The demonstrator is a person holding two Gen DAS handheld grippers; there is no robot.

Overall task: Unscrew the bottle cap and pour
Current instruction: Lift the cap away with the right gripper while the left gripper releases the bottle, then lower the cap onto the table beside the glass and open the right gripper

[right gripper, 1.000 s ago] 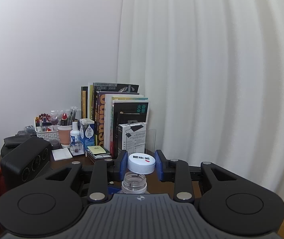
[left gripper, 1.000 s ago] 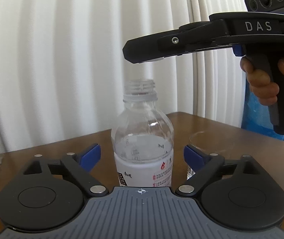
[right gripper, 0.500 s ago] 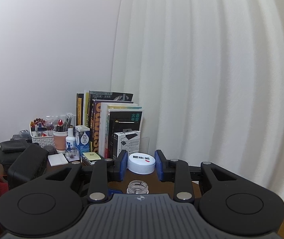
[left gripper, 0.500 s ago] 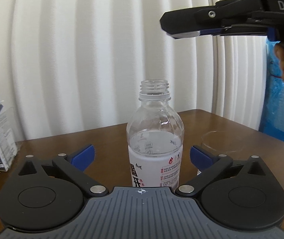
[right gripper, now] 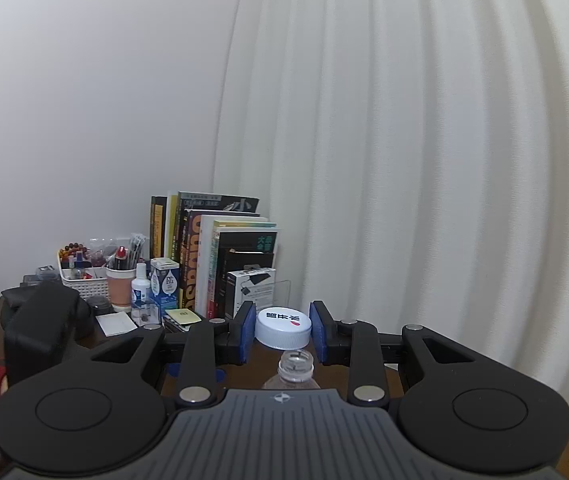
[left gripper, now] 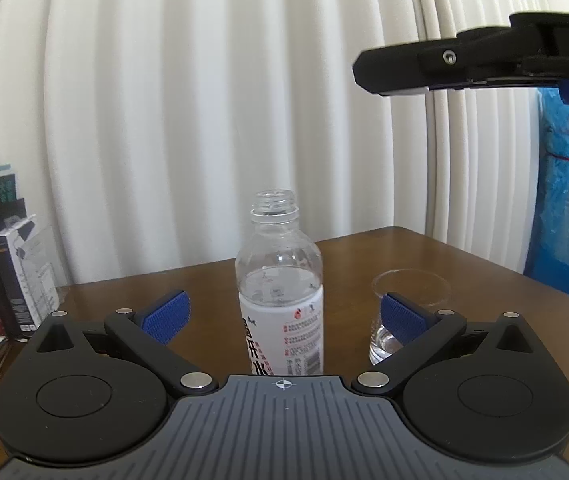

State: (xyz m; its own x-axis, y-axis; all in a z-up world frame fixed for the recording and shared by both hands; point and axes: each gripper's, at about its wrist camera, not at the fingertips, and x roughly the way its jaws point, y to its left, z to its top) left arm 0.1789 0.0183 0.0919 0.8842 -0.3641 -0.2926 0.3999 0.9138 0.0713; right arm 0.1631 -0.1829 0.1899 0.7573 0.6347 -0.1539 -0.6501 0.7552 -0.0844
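Observation:
A clear water bottle (left gripper: 280, 292) with a white label stands uncapped on the brown table (left gripper: 484, 280). My left gripper (left gripper: 282, 318) is open, with its blue pads on either side of the bottle and apart from it. My right gripper (right gripper: 283, 332) is shut on the white bottle cap (right gripper: 283, 327) and holds it above the bottle's open neck (right gripper: 295, 364). In the left wrist view the right gripper (left gripper: 372, 72) hangs high at the upper right. A clear glass (left gripper: 408, 300) with a little water stands right of the bottle.
Books and a white box (left gripper: 24, 276) stand at the table's left side. A basket of small items (right gripper: 84, 268), a cup and small bottles sit further left. A white curtain (left gripper: 204, 100) hangs behind. A blue bag (left gripper: 564, 220) is at the far right.
My right gripper lifted the cap up and away to the right of the bottle. My left gripper drew back from the bottle, so the glass and books came into view.

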